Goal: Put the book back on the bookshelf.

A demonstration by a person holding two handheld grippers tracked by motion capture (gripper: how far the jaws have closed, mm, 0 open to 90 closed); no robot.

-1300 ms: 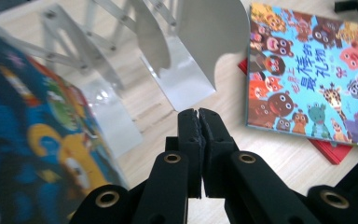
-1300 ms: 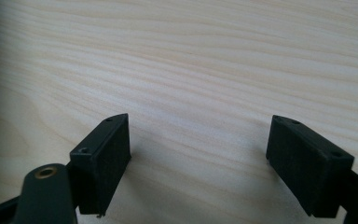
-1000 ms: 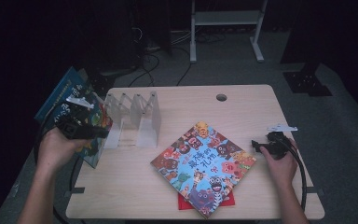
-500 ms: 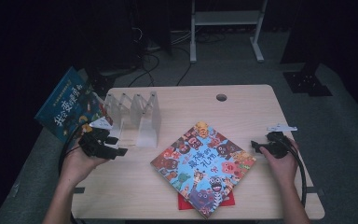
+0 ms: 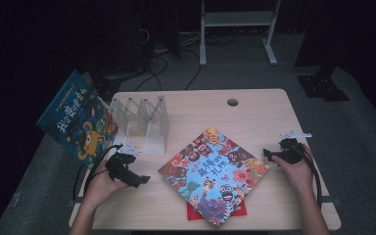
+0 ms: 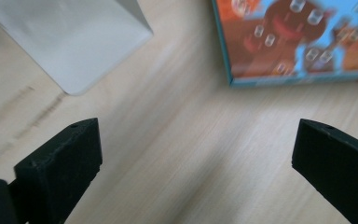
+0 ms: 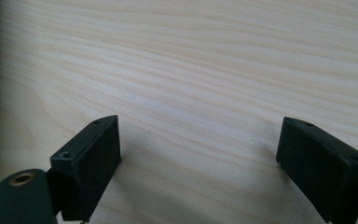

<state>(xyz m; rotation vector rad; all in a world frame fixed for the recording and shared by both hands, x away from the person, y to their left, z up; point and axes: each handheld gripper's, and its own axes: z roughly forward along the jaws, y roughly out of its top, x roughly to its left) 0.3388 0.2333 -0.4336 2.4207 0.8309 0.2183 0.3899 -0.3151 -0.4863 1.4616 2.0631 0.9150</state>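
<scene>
Dark floor and cables surround the pale wooden rectangular table, which we see has one round hole near its far edge. On it we count two picture books and one red sheet. One colourful cartoon-monster picture book lies flat and turned cornerwise at the centre front, with Chinese characters across its cover; the red sheet peeks out beneath its near corner. A second, blue picture book with yellow Chinese characters leans upright off the table's left edge, beside one clear acrylic zigzag book stand. Bare wood stays open along the far half and the right side.

Our left gripper hovers just left of the monster book, jaws spread wide over bare wood, holding nothing. Our right gripper rests just beside that book's right corner, jaws likewise wide apart and empty.
</scene>
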